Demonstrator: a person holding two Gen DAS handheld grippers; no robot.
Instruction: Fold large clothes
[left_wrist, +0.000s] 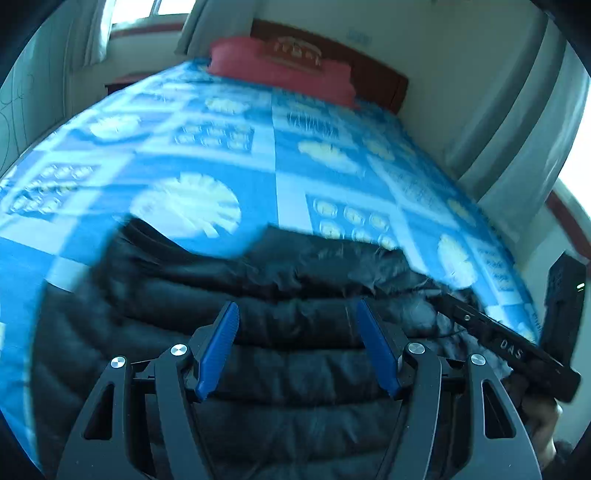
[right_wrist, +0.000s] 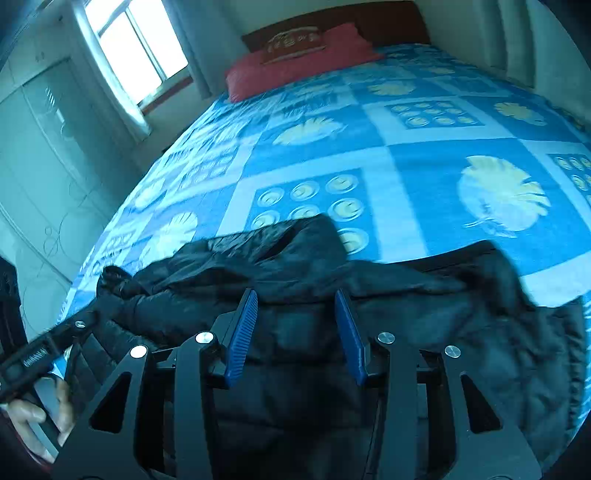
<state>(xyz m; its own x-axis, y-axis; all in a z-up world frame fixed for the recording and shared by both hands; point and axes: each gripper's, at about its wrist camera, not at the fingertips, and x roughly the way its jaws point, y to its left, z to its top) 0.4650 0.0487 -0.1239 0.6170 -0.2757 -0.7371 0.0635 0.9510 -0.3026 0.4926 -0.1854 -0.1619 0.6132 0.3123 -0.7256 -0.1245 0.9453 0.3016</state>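
Note:
A black quilted puffer jacket (left_wrist: 280, 332) lies spread on the near part of the bed; it also fills the lower half of the right wrist view (right_wrist: 406, 302). My left gripper (left_wrist: 295, 306) is open and empty, its blue pads above the jacket's quilted body. My right gripper (right_wrist: 297, 295) is open and empty, above the jacket's middle below the collar. The right gripper's black body (left_wrist: 509, 347) shows at the right of the left wrist view. The left gripper's body (right_wrist: 40, 354) shows at the left of the right wrist view, held by a hand (right_wrist: 40, 417). The left view is blurred.
The bed carries a blue and white patterned cover (right_wrist: 406, 155). A red pillow (right_wrist: 295, 62) lies against the dark wooden headboard (left_wrist: 369, 62). A window (right_wrist: 136, 44) with curtains is on the far left. A pale wardrobe (right_wrist: 40, 147) stands left of the bed.

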